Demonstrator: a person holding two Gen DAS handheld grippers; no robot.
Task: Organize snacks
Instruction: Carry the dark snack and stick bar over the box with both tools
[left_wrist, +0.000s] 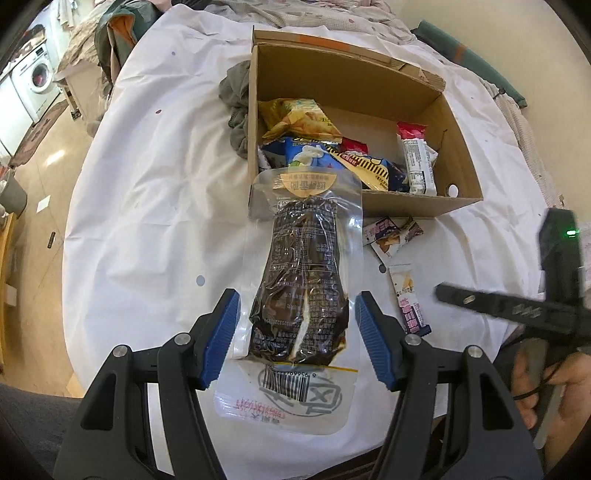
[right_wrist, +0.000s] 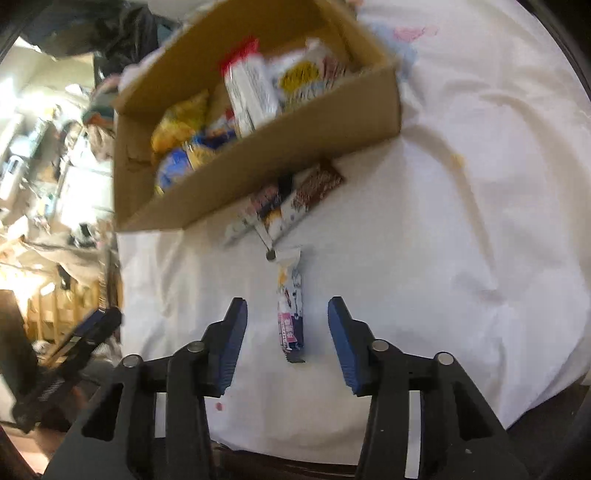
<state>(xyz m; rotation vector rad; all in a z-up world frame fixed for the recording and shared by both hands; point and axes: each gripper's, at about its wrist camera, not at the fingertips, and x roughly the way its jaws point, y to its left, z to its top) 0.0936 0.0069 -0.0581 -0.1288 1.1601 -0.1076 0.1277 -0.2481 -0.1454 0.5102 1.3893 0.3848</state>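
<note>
White cloth (left_wrist: 147, 206) covers the counter, and on it stands an open cardboard box (left_wrist: 458, 184) already holding several snack packets, among them a yellow chip bag (left_wrist: 299, 118) and a white bar with a red end (left_wrist: 415, 158). A clear pouch with a dark brown filling (left_wrist: 301, 288) lies lengthwise on the cloth in front of the box, its far end reaching the box's near wall. The left claw (left_wrist: 297, 332) is spread open, one blue pad on either side of the pouch's lower half; whether the pads touch it is unclear. To the right, a small white and purple bar (right_wrist: 290, 314) lies on the cloth between the fingers of the right claw (right_wrist: 286, 341), which is also spread wide and apart from it. Two more small packets (right_wrist: 291, 203) lie just beside the box's near wall. The right wrist view is blurred.
</note>
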